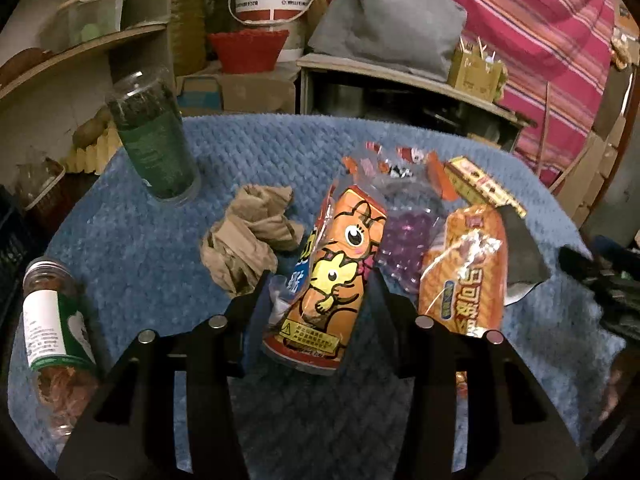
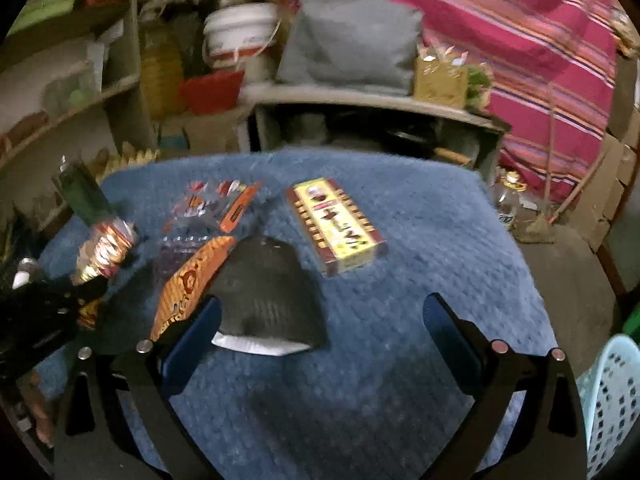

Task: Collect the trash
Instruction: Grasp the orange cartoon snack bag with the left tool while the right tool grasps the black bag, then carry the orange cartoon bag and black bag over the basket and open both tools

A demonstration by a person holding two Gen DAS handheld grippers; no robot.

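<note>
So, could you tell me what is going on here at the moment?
Someone is collecting trash off a blue textured cloth. The left gripper is shut on an orange cartoon snack wrapper. The right gripper is open, above a dark grey pouch. A yellow and red box lies nearby.

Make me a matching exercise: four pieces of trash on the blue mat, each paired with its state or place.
1. cartoon snack wrapper
2. green-label jar
3. crumpled brown paper
4. yellow box

A. stands upright at the mat's far left
B. lies flat, alone toward the far side
C. held between the left gripper fingers
D. wadded up beside the held wrapper

Pairs: 1-C, 2-A, 3-D, 4-B
</note>
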